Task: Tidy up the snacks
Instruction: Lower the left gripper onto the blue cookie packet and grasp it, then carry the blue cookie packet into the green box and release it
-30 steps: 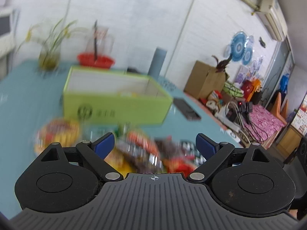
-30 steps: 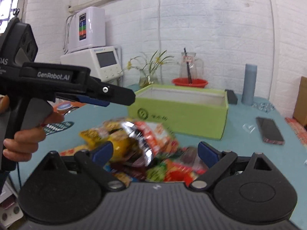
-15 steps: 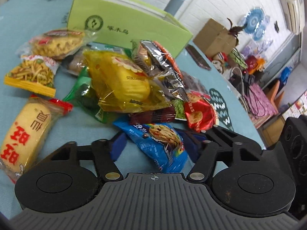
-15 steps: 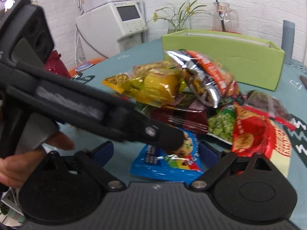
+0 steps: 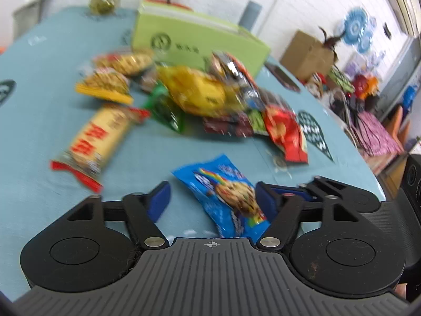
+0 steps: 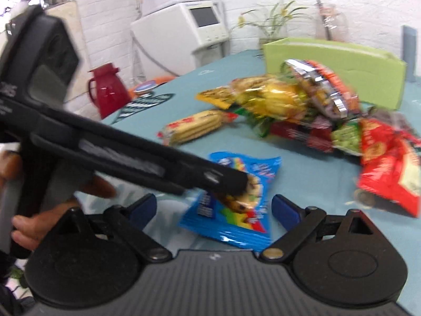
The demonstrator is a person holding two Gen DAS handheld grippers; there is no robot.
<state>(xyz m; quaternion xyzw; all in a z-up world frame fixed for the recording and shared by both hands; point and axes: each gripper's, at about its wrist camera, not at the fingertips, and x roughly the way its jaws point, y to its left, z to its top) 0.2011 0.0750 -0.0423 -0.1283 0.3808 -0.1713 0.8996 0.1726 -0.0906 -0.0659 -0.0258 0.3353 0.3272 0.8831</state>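
Teal tablecloth (image 5: 47, 142): blue cookie pack (image 5: 226, 194) lies between left tongs (image 5: 213, 200), jaws opening, not gripping. Right tongs (image 6: 213, 209) wide open just behind it. Light, crinkly, slippery; pinch a flat edge.

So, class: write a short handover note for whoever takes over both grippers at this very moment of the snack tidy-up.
Left gripper: jaws opening, blue cookie packet lying between them on the teal tablecloth, not pinched.
Right gripper: open, empty, pointed at the same packet.
Light green cardboard box: at the far side; its inside is not visible.
Mixed pile of snack packets: in front of the box; long yellow biscuit pack lies apart.
Done: no snack visibly boxed.
Left: grasp the blue packet, probably box it, then the rest.
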